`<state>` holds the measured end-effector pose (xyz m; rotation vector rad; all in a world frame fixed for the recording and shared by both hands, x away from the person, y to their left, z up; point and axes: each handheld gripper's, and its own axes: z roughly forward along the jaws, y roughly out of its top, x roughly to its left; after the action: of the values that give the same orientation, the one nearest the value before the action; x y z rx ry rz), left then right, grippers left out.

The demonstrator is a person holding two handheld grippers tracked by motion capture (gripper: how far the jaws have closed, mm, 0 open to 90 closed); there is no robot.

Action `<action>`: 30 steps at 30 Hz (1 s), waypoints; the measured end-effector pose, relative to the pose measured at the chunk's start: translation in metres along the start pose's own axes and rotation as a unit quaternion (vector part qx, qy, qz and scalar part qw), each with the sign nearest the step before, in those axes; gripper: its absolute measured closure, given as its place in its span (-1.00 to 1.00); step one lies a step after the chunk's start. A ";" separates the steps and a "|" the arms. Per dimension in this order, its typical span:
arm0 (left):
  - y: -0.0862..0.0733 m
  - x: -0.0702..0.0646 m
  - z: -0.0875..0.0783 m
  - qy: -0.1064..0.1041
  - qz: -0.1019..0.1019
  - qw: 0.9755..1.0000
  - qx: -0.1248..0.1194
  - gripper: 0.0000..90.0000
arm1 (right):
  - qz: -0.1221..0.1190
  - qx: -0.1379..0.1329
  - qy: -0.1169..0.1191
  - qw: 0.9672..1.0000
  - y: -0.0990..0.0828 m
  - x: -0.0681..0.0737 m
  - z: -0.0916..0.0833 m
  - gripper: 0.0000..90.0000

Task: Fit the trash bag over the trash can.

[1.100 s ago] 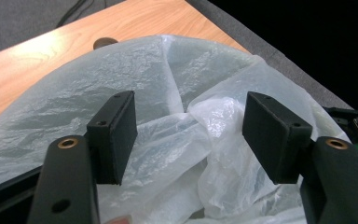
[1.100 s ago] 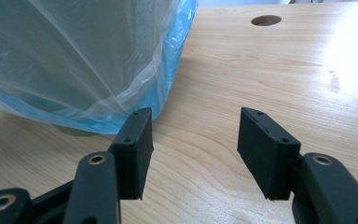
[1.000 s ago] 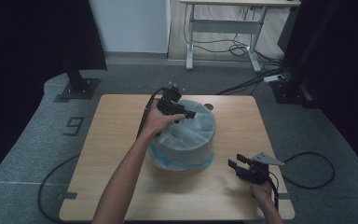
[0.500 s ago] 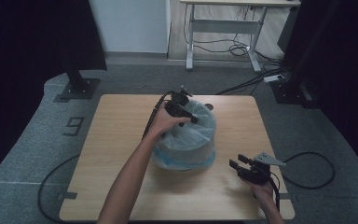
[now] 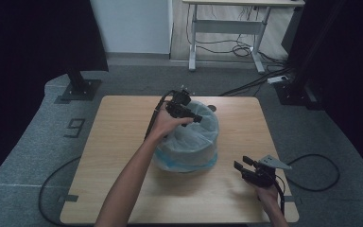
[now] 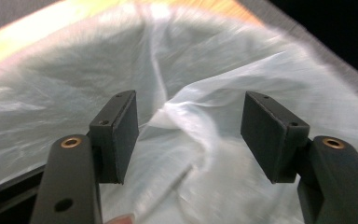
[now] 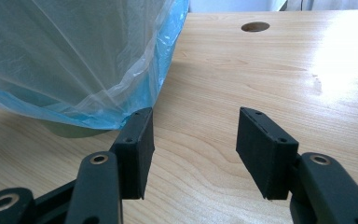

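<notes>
**Bag-lined bin mid-table, both sets of jaws apart and empty**

Seen from the high view: a round bin draped in a pale plastic bag with a blue hem, standing near the middle of the wooden table. Bin itself almost wholly hidden under the plastic; only a dark sliver of its base showing below the blue hem in the right gripper view. Inside of the bin not readable — just crumpled, blurred film in the left gripper view.

Left gripper held over the far rim of the bag, pointing toward the bin's middle; jaws parted wide, folds of plastic between and beneath them, pads not pressing on anything. Hard to tell whether the pads brush the film.

Right gripper low over the near right part of the table, just beside the bin, jaws likewise spread with bare wood between them. Left pad close to the blue hem, apart from it. Small round hole in the tabletop beyond.
</notes>
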<state>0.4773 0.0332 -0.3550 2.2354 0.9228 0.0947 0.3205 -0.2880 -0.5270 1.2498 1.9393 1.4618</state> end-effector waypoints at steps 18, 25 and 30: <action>-0.030 -0.032 -0.024 -0.036 0.044 0.998 0.018 -0.22 | -0.003 0.017 0.006 1.000 -0.004 0.004 0.003 0.00; -0.025 -0.038 -0.005 -0.031 0.048 0.996 0.066 -0.18 | 0.000 0.017 0.006 1.000 -0.004 0.003 0.002 0.00; -0.025 -0.038 0.001 -0.035 0.045 0.995 0.086 -0.18 | 0.003 0.019 0.005 1.000 -0.005 0.001 0.002 0.00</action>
<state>0.4344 0.0201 -0.3646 2.4230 0.8198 -0.0247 0.3192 -0.2864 -0.5316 1.2690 1.9806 1.4428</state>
